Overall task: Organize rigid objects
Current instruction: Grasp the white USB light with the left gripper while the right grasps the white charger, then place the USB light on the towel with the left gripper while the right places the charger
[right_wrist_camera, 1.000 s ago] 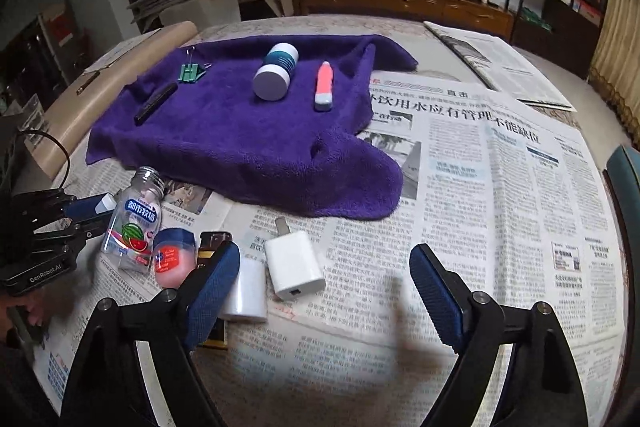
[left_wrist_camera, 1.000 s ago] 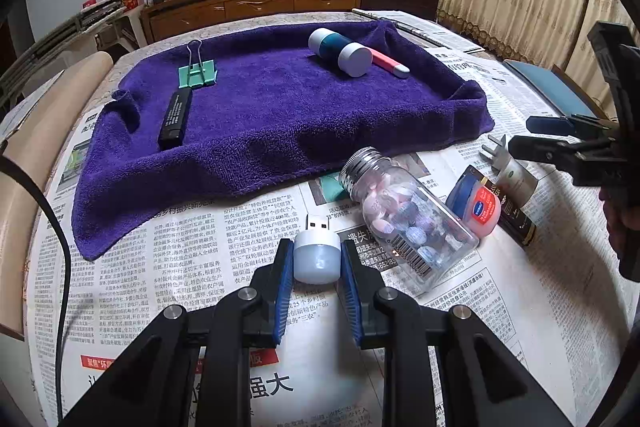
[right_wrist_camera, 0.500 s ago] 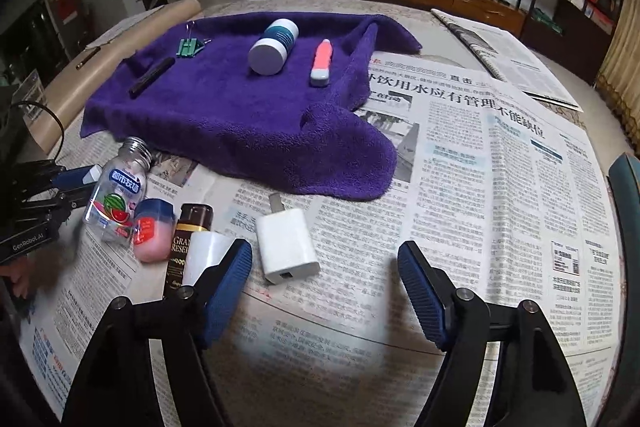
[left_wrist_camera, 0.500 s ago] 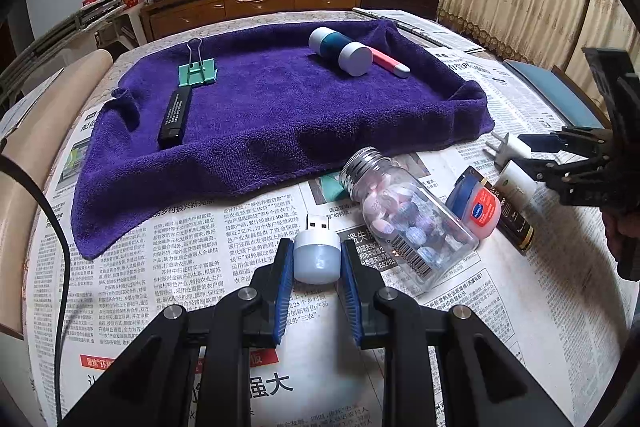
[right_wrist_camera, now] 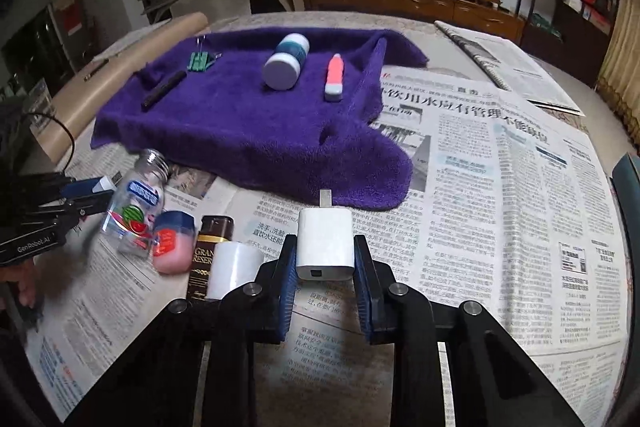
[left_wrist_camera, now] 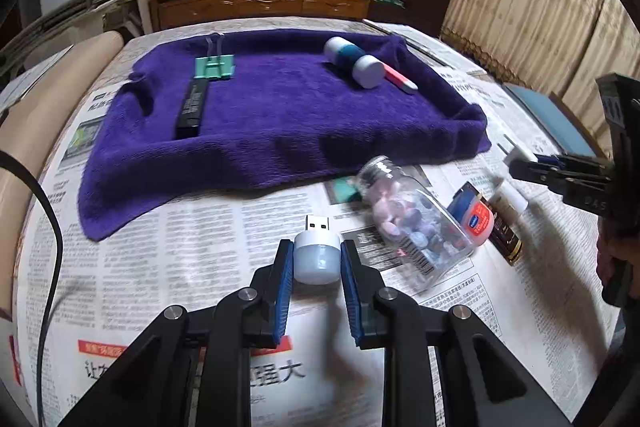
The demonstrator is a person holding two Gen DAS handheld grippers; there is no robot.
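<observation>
My left gripper (left_wrist_camera: 316, 259) is shut on a small white USB light (left_wrist_camera: 317, 255) just above the newspaper. My right gripper (right_wrist_camera: 325, 255) is shut on a white charger plug (right_wrist_camera: 325, 245) on the newspaper. A purple towel (left_wrist_camera: 280, 115) lies beyond, holding a green binder clip (left_wrist_camera: 214, 67), a black stick (left_wrist_camera: 193, 103), a white and teal jar (left_wrist_camera: 354, 61) and a pink tube (left_wrist_camera: 400, 79). A candy bottle (left_wrist_camera: 412, 219), a pink tin (left_wrist_camera: 472, 215) and a dark tube with a white cap (left_wrist_camera: 506, 223) lie between the grippers.
Newspaper (right_wrist_camera: 500, 167) covers the round table. A folded newspaper (right_wrist_camera: 504, 63) lies at the far right. A tan roll (left_wrist_camera: 36, 115) runs along the left edge. A black cable (left_wrist_camera: 52, 247) hangs at the left. A cabinet (left_wrist_camera: 256, 7) stands behind.
My right gripper has moved in over the white charger plug and closed on it. My left gripper has stayed shut on the USB light.
</observation>
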